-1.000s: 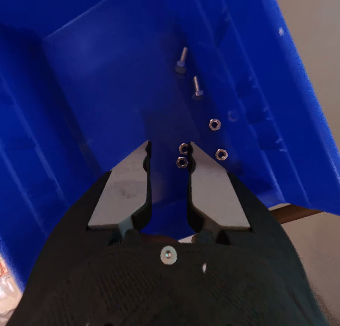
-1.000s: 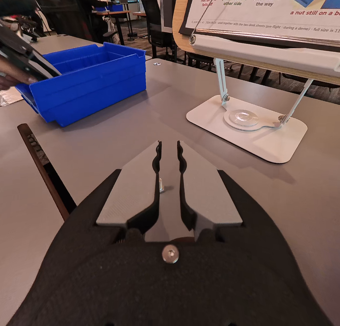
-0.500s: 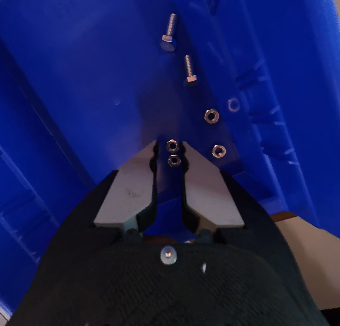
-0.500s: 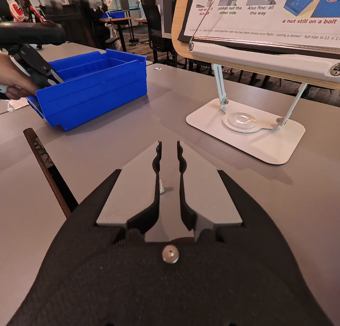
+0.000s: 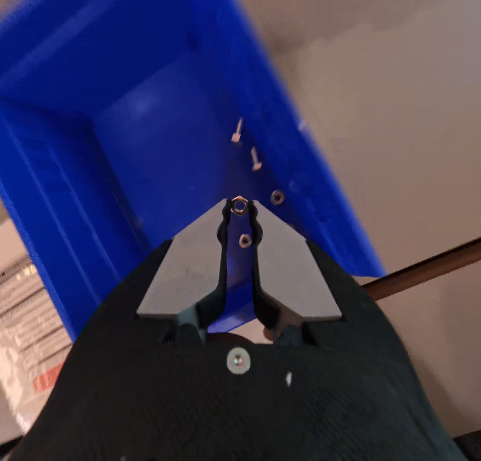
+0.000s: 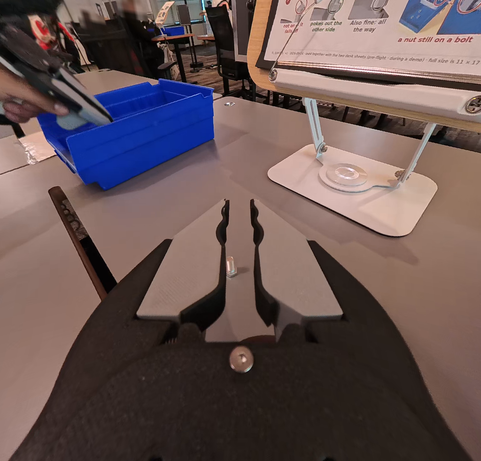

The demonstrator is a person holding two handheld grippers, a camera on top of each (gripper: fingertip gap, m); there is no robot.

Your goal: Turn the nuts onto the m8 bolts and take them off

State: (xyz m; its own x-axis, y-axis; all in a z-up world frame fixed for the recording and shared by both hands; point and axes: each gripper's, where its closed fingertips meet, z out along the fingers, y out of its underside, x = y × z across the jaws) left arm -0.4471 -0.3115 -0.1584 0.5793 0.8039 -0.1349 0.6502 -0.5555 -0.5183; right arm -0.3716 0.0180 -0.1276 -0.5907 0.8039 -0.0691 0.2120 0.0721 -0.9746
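In the left wrist view, my left gripper (image 5: 239,205) is shut on a small steel nut (image 5: 239,206), pinched at the very fingertips and held above the floor of the blue bin (image 5: 156,149). Two bolts (image 5: 237,132) (image 5: 256,159) and two loose nuts (image 5: 277,196) (image 5: 244,240) lie on the bin floor near its right wall. In the right wrist view, my right gripper (image 6: 239,203) is open and low over the grey table. A short bolt (image 6: 230,266) stands head-down between its fingers, untouched. The left gripper (image 6: 78,107) shows there over the bin (image 6: 145,141).
A white stand (image 6: 351,188) holding an instruction sheet sits at the right on the table. A dark brown strip (image 6: 78,240) lies at the left near the table edge. A clear plastic bag (image 5: 26,318) lies left of the bin. A hand (image 6: 26,104) holds the left gripper.
My left gripper has closed on one nut and drawn up and back from the bin floor. The right gripper has shifted slightly, so more of the standing bolt shows.
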